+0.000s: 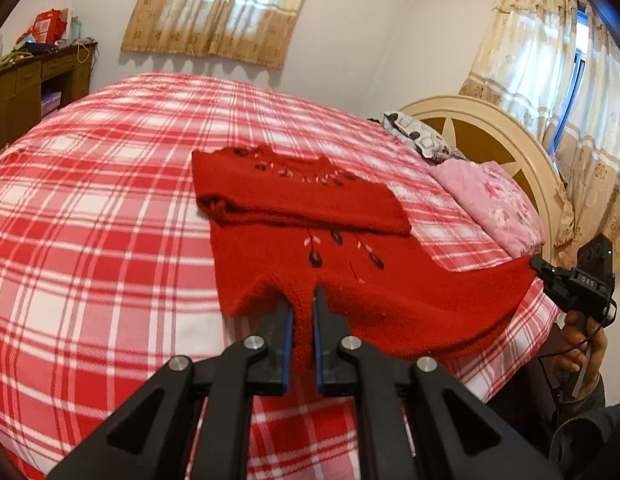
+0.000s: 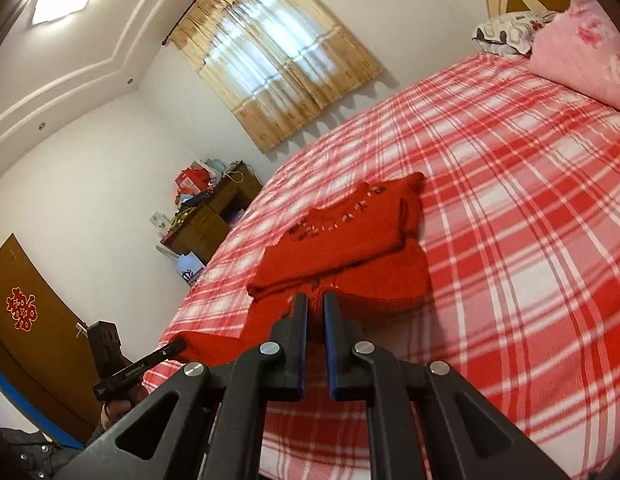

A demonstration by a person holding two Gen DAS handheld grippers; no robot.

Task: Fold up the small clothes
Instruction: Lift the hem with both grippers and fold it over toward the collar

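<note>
Left wrist view shows the red knitted sweater (image 1: 310,208) lying mid-bed on the red plaid bedspread (image 1: 110,208), sleeves folded across its chest and its hem lifted off the cover near the bed's near edge. My left gripper (image 1: 304,300) is pinched tight on the hem's left part. My right gripper (image 2: 315,304) is clamped narrow on the hem's right corner. A pink pillow (image 1: 493,204) and a patterned pillow (image 1: 417,136) lie at the headboard (image 1: 481,110) end.

Bed (image 1: 90,216) w/ red plaid sheet, red knit sweater (image 1: 294,200), pink quilt (image 1: 497,204), patterned pillow (image 1: 417,138)
</note>
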